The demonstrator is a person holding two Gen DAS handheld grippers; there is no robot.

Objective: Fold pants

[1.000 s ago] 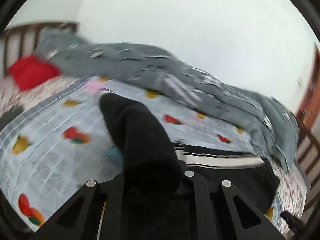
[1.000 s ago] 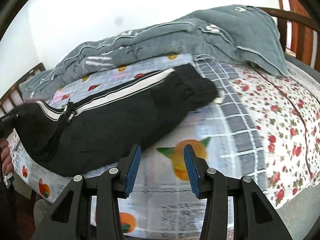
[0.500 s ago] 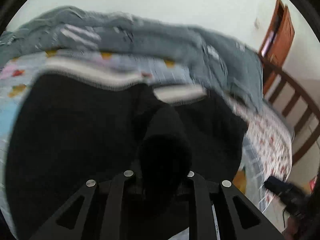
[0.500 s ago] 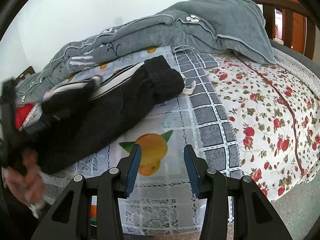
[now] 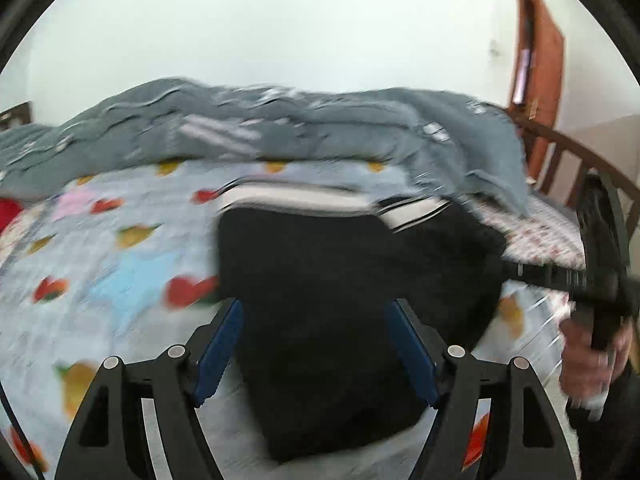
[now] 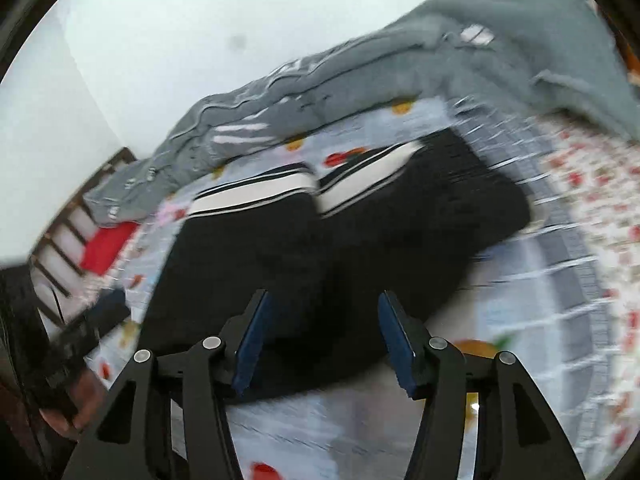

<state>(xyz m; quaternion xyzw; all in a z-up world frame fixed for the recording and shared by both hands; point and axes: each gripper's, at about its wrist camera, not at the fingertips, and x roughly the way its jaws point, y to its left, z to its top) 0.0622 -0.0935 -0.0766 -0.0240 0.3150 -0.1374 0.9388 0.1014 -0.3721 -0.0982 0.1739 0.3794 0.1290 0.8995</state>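
Black track pants with white side stripes (image 6: 360,240) lie doubled over on fruit-print bedsheet (image 5: 100,280), directly ahead of both tools. Left gripper (image 5: 316,356) spread, empty; right gripper (image 6: 326,340) likewise. One fold looks done; further fold, tidying probably remain.

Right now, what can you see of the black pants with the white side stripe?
The black pants with the white side stripe look like soft knit fabric, folded over so two stripe sections run nearly end to end. They lie flat on the fruit-print bedsheet below the grey quilt. Both grippers are open; neither visibly grips them.
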